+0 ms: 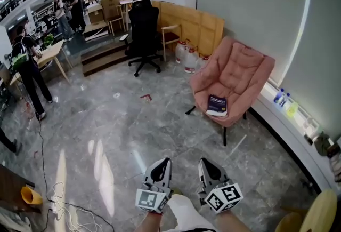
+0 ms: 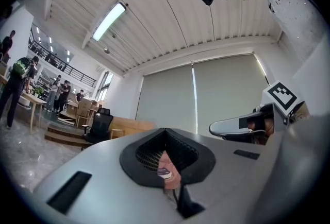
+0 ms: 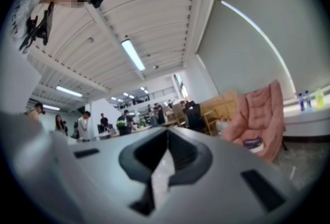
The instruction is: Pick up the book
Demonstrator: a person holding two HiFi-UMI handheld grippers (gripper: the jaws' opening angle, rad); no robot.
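Note:
A dark blue book (image 1: 217, 105) lies flat on the seat of a pink armchair (image 1: 237, 73) out ahead across the grey floor. My left gripper (image 1: 165, 161) and right gripper (image 1: 203, 161) are side by side at the bottom of the head view, well short of the chair, each with its jaws together and nothing held. In the left gripper view the left gripper (image 2: 165, 131) points at the chair, and the book (image 2: 164, 170) shows through the notch below its tips. In the right gripper view the right gripper (image 3: 167, 131) is shut, and the book (image 3: 252, 141) sits on the armchair (image 3: 260, 115) off to the right.
A black office chair (image 1: 143, 28) and water jugs (image 1: 187, 57) stand beyond the armchair by a wooden panel wall. Bottles (image 1: 281, 96) sit on the window ledge at right. Cables (image 1: 64, 209) lie on the floor at lower left. People stand by tables at back left.

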